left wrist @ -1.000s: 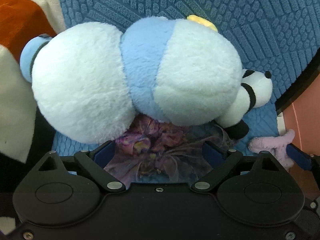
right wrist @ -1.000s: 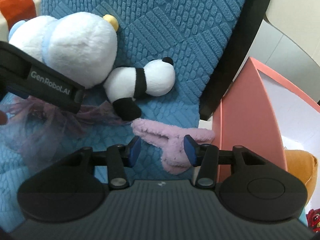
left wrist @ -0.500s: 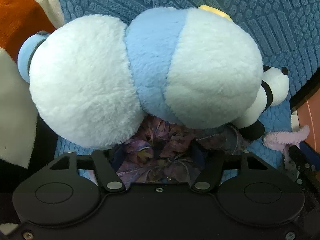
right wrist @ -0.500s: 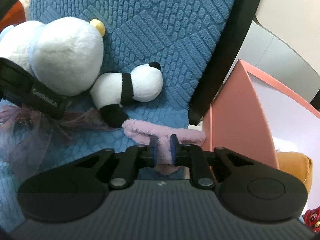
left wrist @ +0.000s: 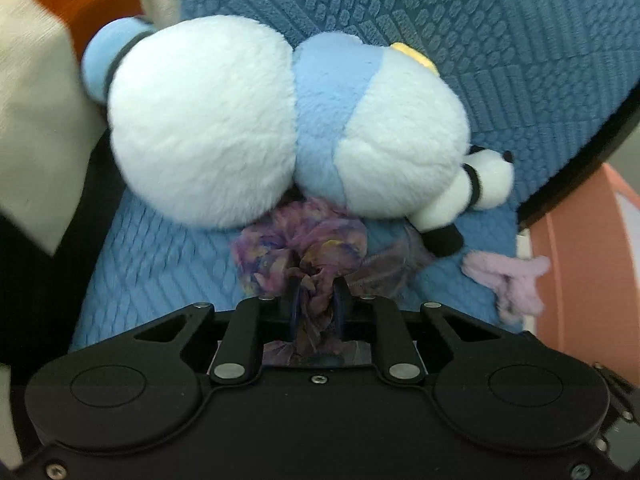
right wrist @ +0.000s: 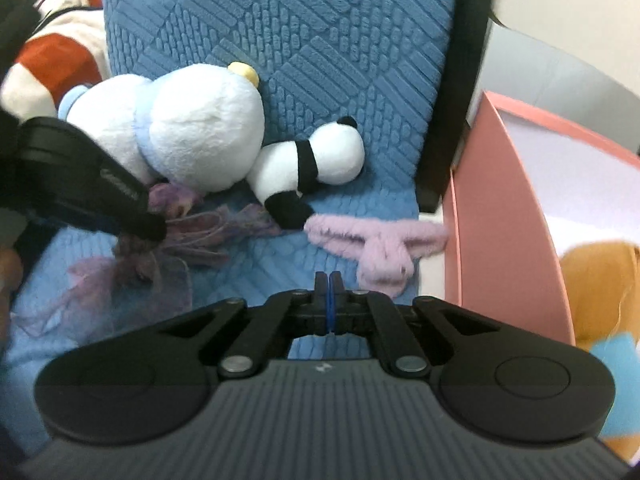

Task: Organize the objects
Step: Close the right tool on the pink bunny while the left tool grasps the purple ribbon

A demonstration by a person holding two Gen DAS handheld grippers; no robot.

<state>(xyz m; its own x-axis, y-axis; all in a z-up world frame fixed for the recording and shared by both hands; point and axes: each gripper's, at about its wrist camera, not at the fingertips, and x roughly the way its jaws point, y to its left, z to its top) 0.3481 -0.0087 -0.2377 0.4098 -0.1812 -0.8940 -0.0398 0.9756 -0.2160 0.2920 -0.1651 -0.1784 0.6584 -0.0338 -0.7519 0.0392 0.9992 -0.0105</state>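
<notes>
My left gripper (left wrist: 316,292) is shut on a purple gauzy scrunchie (left wrist: 304,240) that lies on the blue textured chair seat (left wrist: 160,264), just below a big white and light-blue plush (left wrist: 280,120). A small panda plush (right wrist: 316,160) lies to its right. A fluffy lilac headband (right wrist: 384,248) lies at the seat's right edge. My right gripper (right wrist: 329,280) is shut and empty, just short of the headband. The left gripper (right wrist: 132,216) and the scrunchie (right wrist: 160,248) also show in the right wrist view.
A pink box (right wrist: 504,216) stands right of the chair, with an orange plush (right wrist: 600,280) inside. The blue chair back (right wrist: 300,40) rises behind the plush toys. A white and orange cloth (left wrist: 48,80) lies at the left.
My left gripper closed on the purple scrunchie and drew back a little. My right gripper closed at the lilac headband, then pulled back fully shut without it.
</notes>
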